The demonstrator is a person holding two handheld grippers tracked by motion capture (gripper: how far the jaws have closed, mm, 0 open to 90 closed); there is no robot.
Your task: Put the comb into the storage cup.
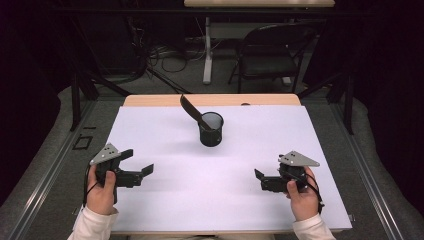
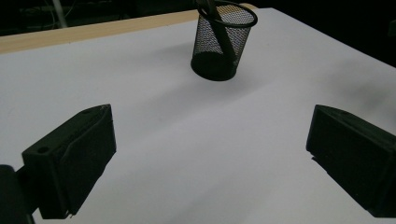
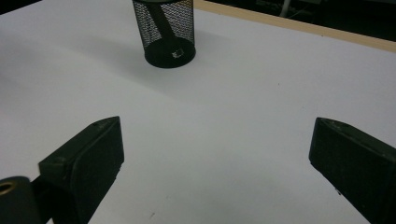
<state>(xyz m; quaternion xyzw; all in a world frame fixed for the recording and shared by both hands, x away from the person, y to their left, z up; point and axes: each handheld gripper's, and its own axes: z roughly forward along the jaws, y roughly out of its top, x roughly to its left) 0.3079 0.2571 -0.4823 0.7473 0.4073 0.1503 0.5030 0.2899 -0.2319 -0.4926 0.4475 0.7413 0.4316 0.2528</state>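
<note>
Near edge: left claw (image 1: pixel 137 161) sat at the table's (image 1: pixel 165 210) front-left, jaws spread wide, nothing betw. them. Right claw (image 1: pixel 258 181) sat at front-right. In the right gripper view its jaws were likewise released, w/ only bare white sheet betw. them. Each was held by a hand in a white sleeve (image 1: pixel 94 224), and both pointed inward toward the table's centre.

Mid-table was open white surface, lots of room betw. the claws and fwd of them.

Farther back, approx. centred: black mesh pen cup (image 1: pixel 211 129), upright, well apart from both claws. Inside it was one long dark utensil (image 1: pixel 192 111), lower end down in the cup, long axis tilted, upper end leaning out over the rim toward back-left. Exact type: cannot tell.

Beyond the cup, a wooden strip of table edge showed past the sheet. Behind that: floor w/ cables (image 1: pixel 167 57), a folding chair (image 1: pixel 270 50).
</note>
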